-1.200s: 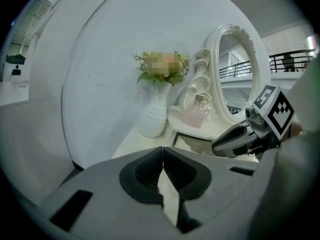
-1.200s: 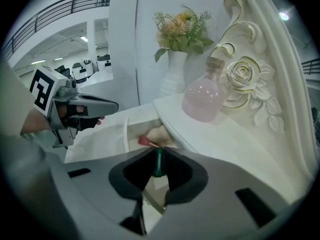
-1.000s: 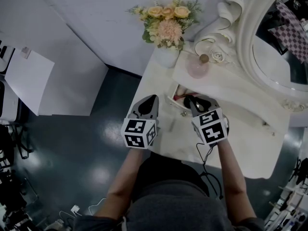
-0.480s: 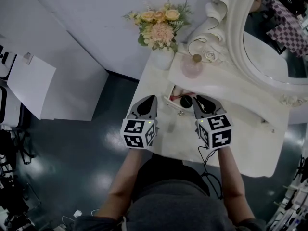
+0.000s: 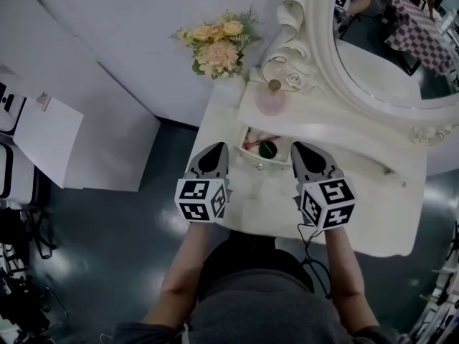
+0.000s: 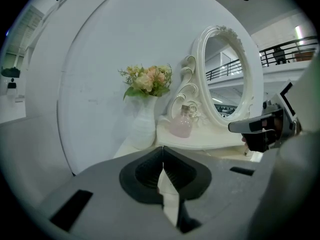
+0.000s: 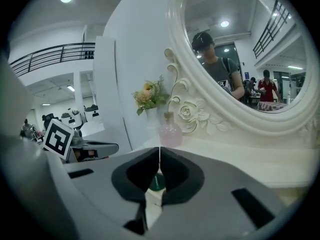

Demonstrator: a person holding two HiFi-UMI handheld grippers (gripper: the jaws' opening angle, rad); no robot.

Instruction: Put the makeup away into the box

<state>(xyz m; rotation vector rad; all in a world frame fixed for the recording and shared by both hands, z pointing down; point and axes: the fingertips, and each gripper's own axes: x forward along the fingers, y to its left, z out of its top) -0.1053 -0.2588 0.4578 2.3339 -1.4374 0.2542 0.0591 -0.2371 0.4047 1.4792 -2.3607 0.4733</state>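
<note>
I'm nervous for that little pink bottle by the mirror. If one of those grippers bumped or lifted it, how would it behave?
The pink bottle looks like translucent glass, so it is probably rigid, smooth to grip and breakable if knocked off its ledge. Its wide round belly under a narrow neck suggests it stands steadily, but once tipped over it would likely roll.

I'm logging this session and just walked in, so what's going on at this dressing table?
A person stands at a white dressing table with handheld tongs in each hand. The left tongs and right tongs are both shut and hold nothing, hovering over the tabletop on either side of a small open box. A round dark green makeup item and a red item lie inside it. A pink bottle and flowers stand farther back.
</note>
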